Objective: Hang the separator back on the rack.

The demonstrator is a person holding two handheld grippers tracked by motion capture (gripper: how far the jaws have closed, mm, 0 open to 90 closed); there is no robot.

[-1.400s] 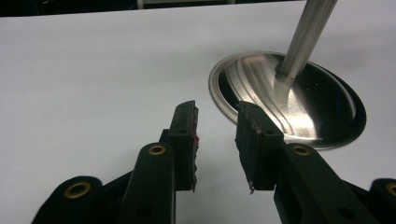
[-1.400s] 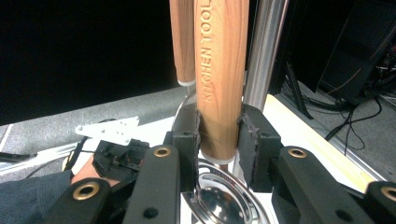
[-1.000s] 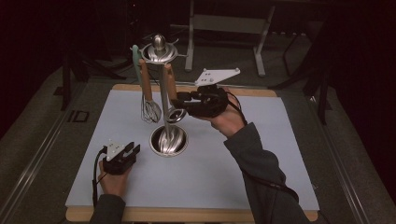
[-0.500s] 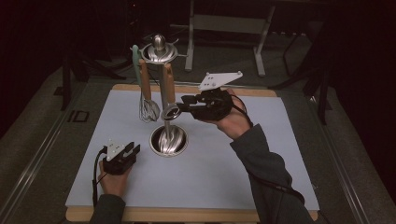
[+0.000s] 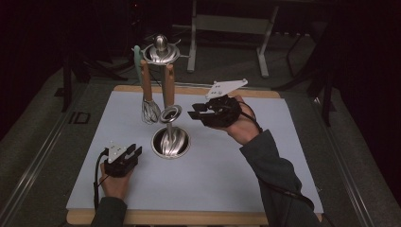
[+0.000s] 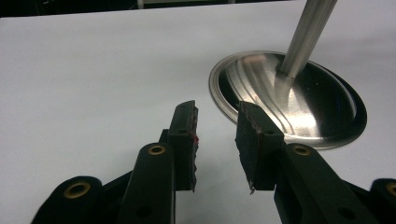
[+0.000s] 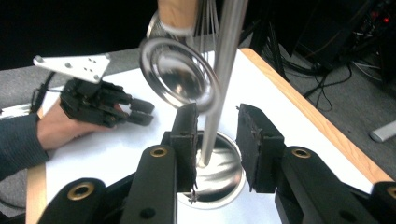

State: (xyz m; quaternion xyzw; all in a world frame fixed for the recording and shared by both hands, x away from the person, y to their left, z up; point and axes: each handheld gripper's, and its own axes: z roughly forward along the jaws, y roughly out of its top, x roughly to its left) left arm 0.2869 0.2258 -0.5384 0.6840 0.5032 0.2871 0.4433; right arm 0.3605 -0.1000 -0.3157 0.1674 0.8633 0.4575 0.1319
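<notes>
On the white worktop (image 5: 227, 179) stands a steel utensil stand (image 5: 171, 142), round base near centre, post upright. From its top rack hang a whisk (image 5: 150, 111) and a wood-handled ladle (image 5: 170, 113). Our right gripper (image 5: 201, 113) hovers just beside the ladle bowl, jaws open, empty. Our left gripper (image 5: 135, 152) rests on the worktop near the base, jaws open, empty. We judge the ladle light, stiff and free to swing; its polished bowl looks slippery, so the wooden handle (image 5: 168, 85) seems the better hold.
</notes>
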